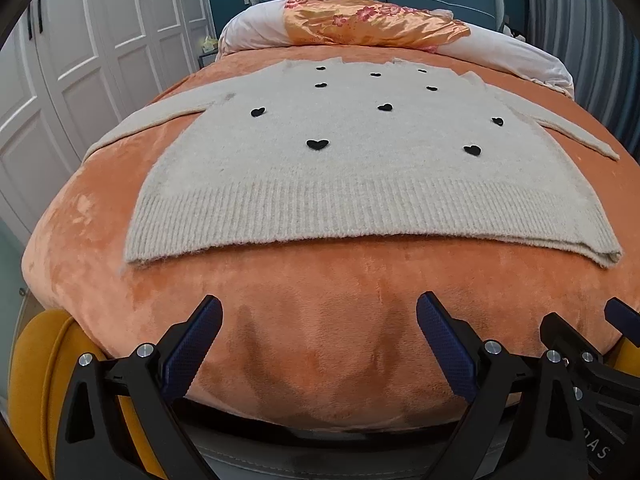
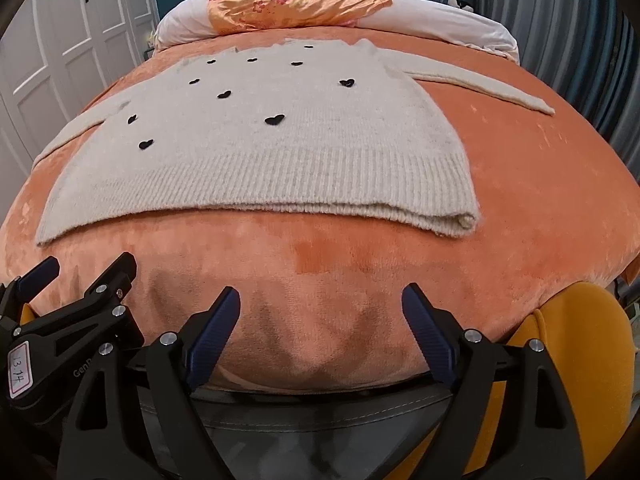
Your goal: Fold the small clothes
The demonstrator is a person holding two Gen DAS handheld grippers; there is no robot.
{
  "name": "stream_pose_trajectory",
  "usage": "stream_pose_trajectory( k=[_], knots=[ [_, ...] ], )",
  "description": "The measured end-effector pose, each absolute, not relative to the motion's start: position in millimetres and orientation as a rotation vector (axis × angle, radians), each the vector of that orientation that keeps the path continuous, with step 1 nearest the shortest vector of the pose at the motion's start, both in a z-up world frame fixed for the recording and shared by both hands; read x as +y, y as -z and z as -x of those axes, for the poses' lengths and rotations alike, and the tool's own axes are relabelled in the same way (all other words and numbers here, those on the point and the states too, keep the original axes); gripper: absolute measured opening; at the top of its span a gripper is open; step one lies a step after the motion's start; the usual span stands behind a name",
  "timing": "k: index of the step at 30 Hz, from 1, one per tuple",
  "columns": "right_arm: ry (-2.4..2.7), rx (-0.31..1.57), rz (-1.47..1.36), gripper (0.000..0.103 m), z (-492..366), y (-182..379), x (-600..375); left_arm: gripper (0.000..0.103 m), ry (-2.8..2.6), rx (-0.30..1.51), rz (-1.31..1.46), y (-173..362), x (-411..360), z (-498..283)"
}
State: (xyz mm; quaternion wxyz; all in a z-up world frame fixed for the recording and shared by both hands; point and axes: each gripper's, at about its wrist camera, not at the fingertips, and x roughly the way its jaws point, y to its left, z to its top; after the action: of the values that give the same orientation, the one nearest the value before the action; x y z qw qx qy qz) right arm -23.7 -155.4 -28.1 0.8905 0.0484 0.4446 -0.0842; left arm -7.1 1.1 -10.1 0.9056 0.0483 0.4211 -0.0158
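Sweater (image 1: 360, 168) lies flat on the bed (image 1: 320, 320), ahead of both tools. Left tool (image 1: 319, 336) and right tool (image 2: 320, 328) stand apart, empty. Advance together; clamp hem corners evenly before folding.

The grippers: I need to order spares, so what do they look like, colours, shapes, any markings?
Both the left gripper and the right gripper have black angular plastic frames with silver screws and two fingers faced with dark blue ribbed pads. The left gripper's body bears a white label with a red border reading 13.14.
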Motion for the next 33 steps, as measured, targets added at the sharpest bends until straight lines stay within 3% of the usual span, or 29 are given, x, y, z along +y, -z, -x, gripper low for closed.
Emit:
stream_pose_trajectory(
  k=[24, 33],
  knots=[
    [0.127, 0.971, -0.066, 0.075, 21.6, 36.4, -150.1, 0.094, 0.006, 0.861, -0.128, 12.1, -0.7, 11.4],
    [0.168, 0.974, -0.053, 0.085, 21.3, 35.8, -151.8, 0.094, -0.003, 0.867, -0.112, 11.9, 2.8, 10.2]
  ],
)
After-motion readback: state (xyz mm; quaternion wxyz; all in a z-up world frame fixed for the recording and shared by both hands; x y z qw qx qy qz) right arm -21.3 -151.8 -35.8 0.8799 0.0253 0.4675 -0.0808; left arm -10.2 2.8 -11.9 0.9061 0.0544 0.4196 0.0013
